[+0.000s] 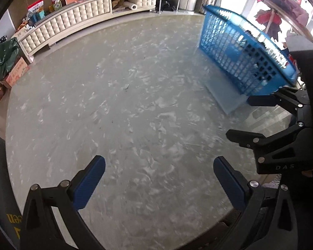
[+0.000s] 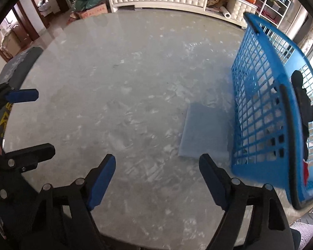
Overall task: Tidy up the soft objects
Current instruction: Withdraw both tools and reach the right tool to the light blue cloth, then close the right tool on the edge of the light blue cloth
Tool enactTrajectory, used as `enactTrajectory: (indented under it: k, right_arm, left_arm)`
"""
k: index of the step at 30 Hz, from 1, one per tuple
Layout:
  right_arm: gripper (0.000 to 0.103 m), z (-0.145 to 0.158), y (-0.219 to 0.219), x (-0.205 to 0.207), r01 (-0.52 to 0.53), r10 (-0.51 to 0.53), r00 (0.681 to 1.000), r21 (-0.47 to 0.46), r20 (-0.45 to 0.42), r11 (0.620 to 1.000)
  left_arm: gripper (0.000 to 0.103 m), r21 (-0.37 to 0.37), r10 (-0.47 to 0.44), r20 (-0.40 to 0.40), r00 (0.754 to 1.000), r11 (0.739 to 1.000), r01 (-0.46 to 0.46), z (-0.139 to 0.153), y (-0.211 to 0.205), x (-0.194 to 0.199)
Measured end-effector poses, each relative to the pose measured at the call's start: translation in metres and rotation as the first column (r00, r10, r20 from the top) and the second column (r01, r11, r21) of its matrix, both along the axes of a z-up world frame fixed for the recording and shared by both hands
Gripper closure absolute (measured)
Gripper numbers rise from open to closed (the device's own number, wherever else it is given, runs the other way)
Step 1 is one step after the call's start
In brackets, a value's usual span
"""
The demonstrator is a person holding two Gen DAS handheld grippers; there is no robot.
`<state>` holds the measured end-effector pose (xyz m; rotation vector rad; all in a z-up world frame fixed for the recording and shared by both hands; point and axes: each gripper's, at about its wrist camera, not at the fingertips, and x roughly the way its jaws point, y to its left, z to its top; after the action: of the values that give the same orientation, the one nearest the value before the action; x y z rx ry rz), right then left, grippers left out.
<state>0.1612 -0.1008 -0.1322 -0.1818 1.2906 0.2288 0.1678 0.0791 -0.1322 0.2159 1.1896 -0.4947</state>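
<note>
A blue plastic lattice basket [image 2: 267, 112] stands on the round grey marble table [image 2: 119, 87] at the right, with dark soft things [image 2: 303, 106] and a scrap of red inside it. Beside its base lies a flat pale blue cloth [image 2: 204, 131]. My right gripper [image 2: 157, 162] hangs open over the bare tabletop just left of that cloth, nothing between its fingers. In the left wrist view the basket [image 1: 240, 56] is at the far right and my left gripper [image 1: 159, 164] is open over bare marble. The right gripper [image 1: 239, 118] shows there at the right edge.
A long white tufted cabinet [image 1: 77, 23] with boxes and clutter runs behind the table. A green bag and cardboard boxes [image 2: 87, 2] sit on the floor at the back left. A white wire rack [image 2: 275, 4] stands at the back right. The table's near edge lies just below both grippers.
</note>
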Motion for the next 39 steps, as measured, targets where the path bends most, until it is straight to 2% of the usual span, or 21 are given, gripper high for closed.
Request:
enactTrajectory:
  k: [5, 14, 19, 26, 32, 35, 37, 39]
  right_arm:
    - [0.025, -0.013, -0.001, 0.018, 0.008, -0.008, 1.000, -0.046, -0.005, 0.999]
    - [0.036, -0.035, 0.005, 0.037, -0.002, -0.001, 1.000, -0.093, -0.026, 0.996]
    - [0.048, -0.043, 0.000, 0.043, 0.026, -0.031, 0.999, -0.116, -0.041, 0.993]
    - [0.049, -0.045, -0.010, 0.053, 0.064, -0.070, 0.996, -0.092, -0.057, 0.994]
    - [0.056, -0.042, -0.030, 0.058, 0.063, -0.067, 0.995, -0.055, -0.070, 0.996]
    - [0.067, -0.039, -0.036, 0.052, 0.057, -0.060, 0.996, -0.053, -0.065, 0.997]
    - [0.079, -0.041, -0.044, 0.052, 0.052, -0.055, 0.996, -0.053, -0.064, 0.997]
    - [0.085, -0.039, -0.047, 0.051, 0.048, -0.052, 0.997, -0.056, -0.062, 0.997]
  left_arm:
    - [0.000, -0.012, 0.006, -0.017, 1.000, 1.000, -0.006, -0.013, -0.005, 0.018]
    - [0.000, -0.002, 0.022, -0.036, 0.999, 1.000, -0.022, -0.036, -0.004, 0.029]
    - [0.000, 0.000, 0.016, -0.031, 0.999, 1.000, -0.016, -0.039, -0.003, 0.028]
    - [0.000, 0.003, -0.009, -0.016, 1.000, 1.000, 0.010, -0.039, -0.012, 0.024]
    - [0.000, 0.006, -0.008, -0.016, 1.000, 1.000, 0.008, -0.039, -0.013, 0.023]
    - [0.000, 0.008, -0.007, -0.017, 1.000, 1.000, 0.007, -0.039, -0.013, 0.022]
    - [0.000, 0.011, -0.006, -0.020, 1.000, 1.000, 0.006, -0.040, -0.013, 0.023]
    - [0.000, 0.013, -0.005, -0.023, 1.000, 1.000, 0.006, -0.041, -0.013, 0.022]
